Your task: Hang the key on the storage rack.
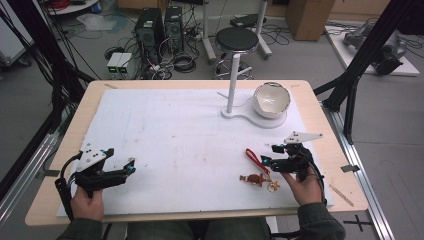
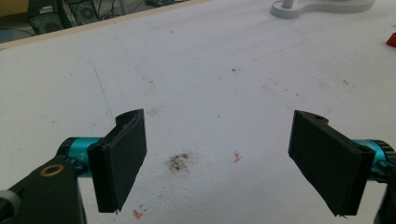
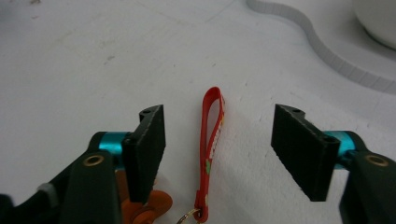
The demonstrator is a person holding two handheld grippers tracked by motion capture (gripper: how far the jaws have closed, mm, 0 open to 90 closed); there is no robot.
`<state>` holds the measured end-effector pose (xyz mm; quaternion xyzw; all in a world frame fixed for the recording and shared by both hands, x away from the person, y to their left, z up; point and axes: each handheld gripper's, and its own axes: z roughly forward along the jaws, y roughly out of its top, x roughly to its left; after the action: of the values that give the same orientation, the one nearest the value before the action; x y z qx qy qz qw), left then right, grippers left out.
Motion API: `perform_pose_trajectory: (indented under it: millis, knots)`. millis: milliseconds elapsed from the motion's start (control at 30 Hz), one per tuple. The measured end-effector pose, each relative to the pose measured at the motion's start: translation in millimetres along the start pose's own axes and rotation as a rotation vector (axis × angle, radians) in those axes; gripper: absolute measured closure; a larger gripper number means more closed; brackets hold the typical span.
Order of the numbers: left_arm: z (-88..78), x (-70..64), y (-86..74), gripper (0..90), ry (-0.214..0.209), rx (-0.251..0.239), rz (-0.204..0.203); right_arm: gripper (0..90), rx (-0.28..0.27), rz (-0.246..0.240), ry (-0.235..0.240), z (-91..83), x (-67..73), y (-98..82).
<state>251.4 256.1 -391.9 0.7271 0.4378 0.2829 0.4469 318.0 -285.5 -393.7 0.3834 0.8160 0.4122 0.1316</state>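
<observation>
Scuffed white foam board (image 1: 190, 135) spans the wooden table; both grippers gape, red fabric keychain strap (image 3: 211, 140) between the right gripper (image 3: 219, 149) jaws, left gripper (image 2: 217, 161) jaws over bare board.

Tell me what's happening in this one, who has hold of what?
A person at a table holds a two-jaw gripper in each hand; neither grips anything. The right gripper is open over a keychain's red strap, which lies flat between its jaws. The left gripper is open over bare white mat on the person's left. At the far right of the mat, a white bowl sits on a white stand base.
</observation>
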Motion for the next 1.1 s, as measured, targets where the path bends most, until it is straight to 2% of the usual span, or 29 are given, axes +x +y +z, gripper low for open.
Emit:
perform_pose_trajectory:
  millis: [67,133,300,367,500,767,1100]
  knots:
    - [0.2,0.0,0.2,19.8,-0.001,0.003,0.003,40.3,0.015,-0.011,0.005,1.9,0.7,-0.5]
    - [0.3,0.0,0.3,19.8,0.002,0.004,0.005,42.9,0.039,0.001,-0.009,3.6,2.5,-1.2]
    - [1.1,-0.9,0.4,19.8,0.0,0.003,0.002,49.7,0.071,-0.011,0.003,7.8,1.7,-2.6]
    - [1.2,-1.0,0.5,19.8,0.004,0.003,0.004,51.8,0.094,0.022,0.003,9.3,0.8,-3.6]
    - [1.2,-0.7,0.6,19.8,-0.001,0.004,0.005,54.7,0.111,0.041,0.011,12.1,0.3,-5.3]
    - [1.5,-1.3,0.8,19.8,-0.002,0.004,0.006,63.5,0.165,0.01,0.002,20.2,3.6,-7.1]
    - [2.7,-2.2,1.0,19.8,-0.003,0.009,0.007,66.6,0.214,0.001,-0.012,26.2,3.3,-9.5]
